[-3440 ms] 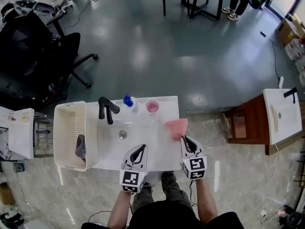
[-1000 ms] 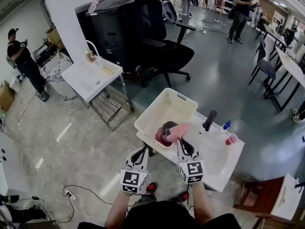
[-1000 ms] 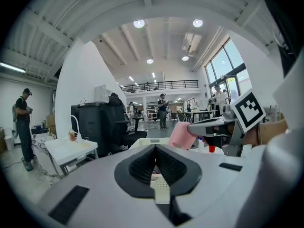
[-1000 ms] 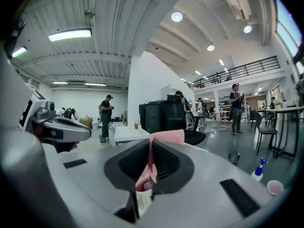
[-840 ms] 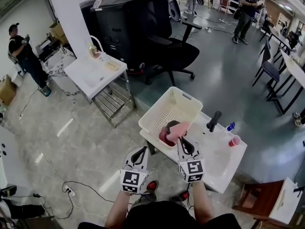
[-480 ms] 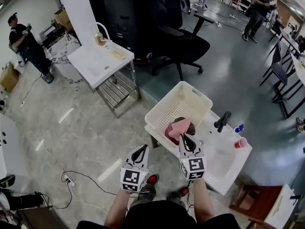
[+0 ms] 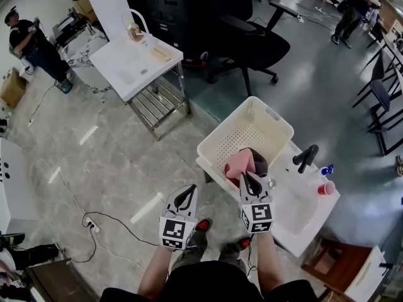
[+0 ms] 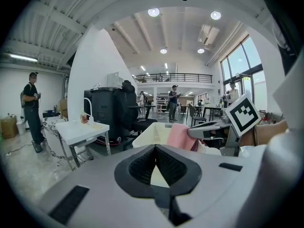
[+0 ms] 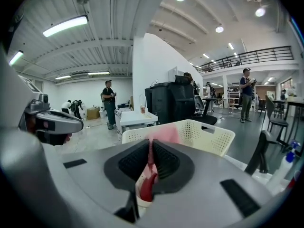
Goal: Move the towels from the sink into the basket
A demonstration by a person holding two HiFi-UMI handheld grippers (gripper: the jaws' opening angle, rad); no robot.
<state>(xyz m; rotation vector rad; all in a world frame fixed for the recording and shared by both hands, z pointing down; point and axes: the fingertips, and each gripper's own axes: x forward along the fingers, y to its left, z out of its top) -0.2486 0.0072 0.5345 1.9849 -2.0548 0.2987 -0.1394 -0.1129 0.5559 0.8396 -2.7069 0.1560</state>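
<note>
A white sink [image 7: 301, 201] stands on pale marbled floor [image 7: 94, 162], with a white desk [image 7: 129, 65] and a black office chair [image 7: 249, 39] beyond. The right gripper [image 7: 247, 176], clamped on the pink towel [image 7: 237, 163], holds it over the cream basket [image 7: 217, 142], above what may be a darker towel [image 7: 257, 159]. The left gripper [image 7: 187, 191] is closed and empty. Its cube [image 7: 174, 231] bears black-and-white square markers.

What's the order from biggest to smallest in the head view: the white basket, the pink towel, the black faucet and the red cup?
1. white basket
2. pink towel, partly hidden
3. black faucet
4. red cup, only slightly smaller than the faucet
</note>
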